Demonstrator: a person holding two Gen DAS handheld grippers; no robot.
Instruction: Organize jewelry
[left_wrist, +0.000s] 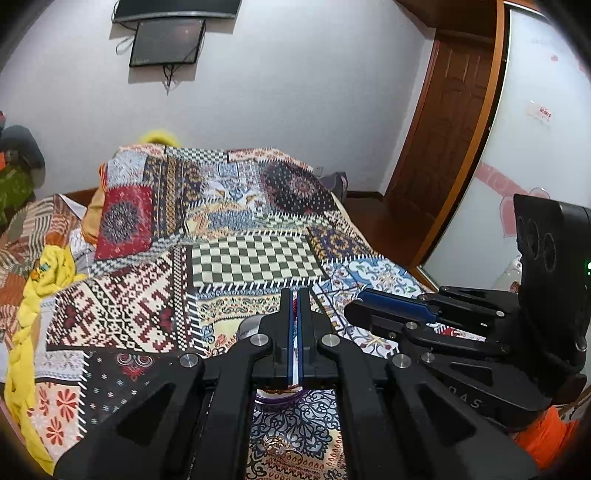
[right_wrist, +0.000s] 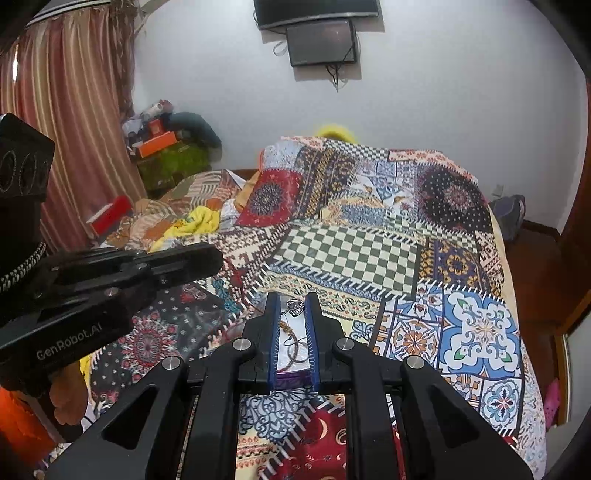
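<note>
My left gripper (left_wrist: 295, 295) is nearly shut on a red beaded strand (left_wrist: 294, 303) held between its blue pads above the patchwork bed. A purple-rimmed jewelry box (left_wrist: 280, 397) shows below its fingers, and a gold ring (left_wrist: 277, 445) lies on the cover near the bottom. My right gripper (right_wrist: 292, 301) is partly closed around the white-lined, purple-edged box (right_wrist: 291, 363), which holds brown cords and a silver pendant (right_wrist: 295, 306). Each gripper shows in the other's view: the right one at the right (left_wrist: 360, 308), the left one at the left (right_wrist: 207, 260).
The bed is covered by a patchwork quilt (right_wrist: 351, 254). Yellow cloth (left_wrist: 33, 295) lies at its left edge. A red box (right_wrist: 109, 216) and clutter sit by the striped curtain (right_wrist: 74, 122). A wooden door (left_wrist: 454, 122) and wardrobe panel (left_wrist: 535, 147) stand on the right.
</note>
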